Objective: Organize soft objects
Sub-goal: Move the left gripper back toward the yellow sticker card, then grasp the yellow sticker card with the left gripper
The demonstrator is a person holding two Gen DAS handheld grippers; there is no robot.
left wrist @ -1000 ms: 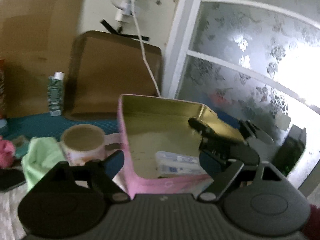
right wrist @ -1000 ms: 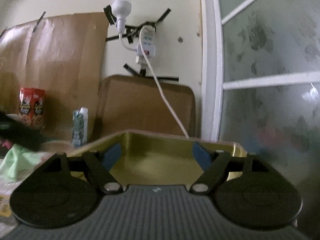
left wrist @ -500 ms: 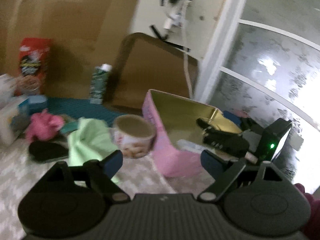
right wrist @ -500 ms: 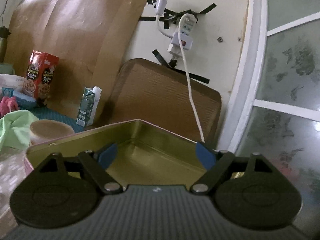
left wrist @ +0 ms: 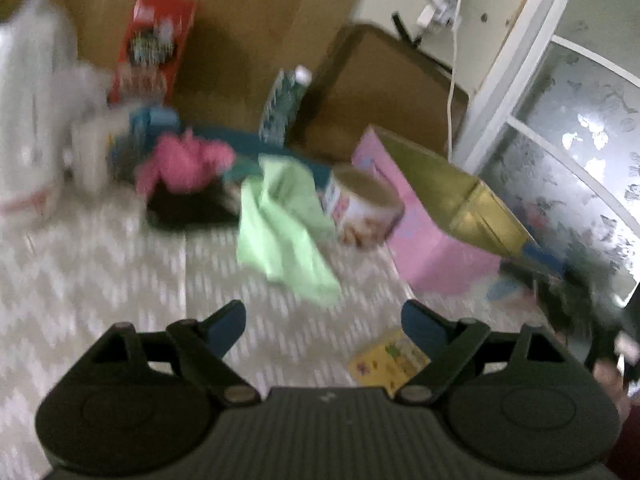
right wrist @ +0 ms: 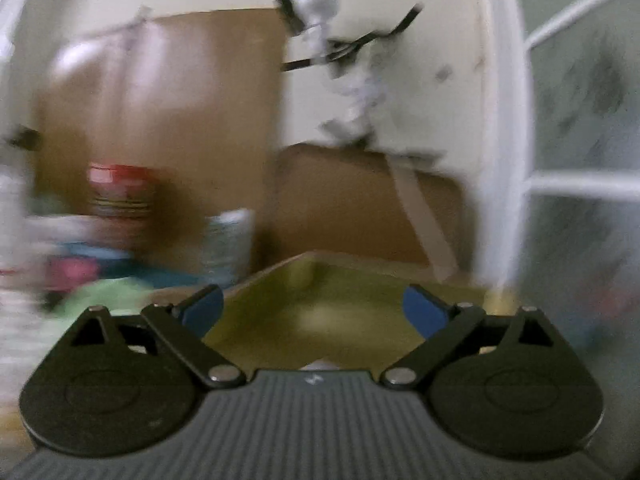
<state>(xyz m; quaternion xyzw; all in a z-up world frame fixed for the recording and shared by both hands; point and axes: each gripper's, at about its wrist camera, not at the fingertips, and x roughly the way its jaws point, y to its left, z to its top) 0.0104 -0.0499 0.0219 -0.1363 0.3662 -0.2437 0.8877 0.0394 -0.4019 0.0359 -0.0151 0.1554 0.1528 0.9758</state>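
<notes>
In the left wrist view a light green cloth (left wrist: 286, 226) lies crumpled on the chevron mat, with a pink soft item (left wrist: 184, 162) and a black soft item (left wrist: 188, 210) behind it to the left. A pink tin box with a gold inside (left wrist: 434, 216) stands to the right. My left gripper (left wrist: 324, 326) is open and empty, above the mat in front of the green cloth. My right gripper (right wrist: 312, 310) is open and empty, over the gold inside of the box (right wrist: 316, 304). The green cloth (right wrist: 100, 294) shows blurred at the left of the right wrist view.
A round printed cup (left wrist: 362, 208) stands between cloth and box. A yellow card (left wrist: 386, 362) lies on the mat near my left gripper. A red snack box (left wrist: 154, 46), a green carton (left wrist: 284, 106), a brown tray (left wrist: 380, 92) and white bags (left wrist: 32, 112) line the back. A glass door (left wrist: 580, 128) is at the right.
My left gripper has swung left and pulled back from the box, bringing the green cloth and pink item into view. My right gripper stays over the box, with its view shifting and blurred.
</notes>
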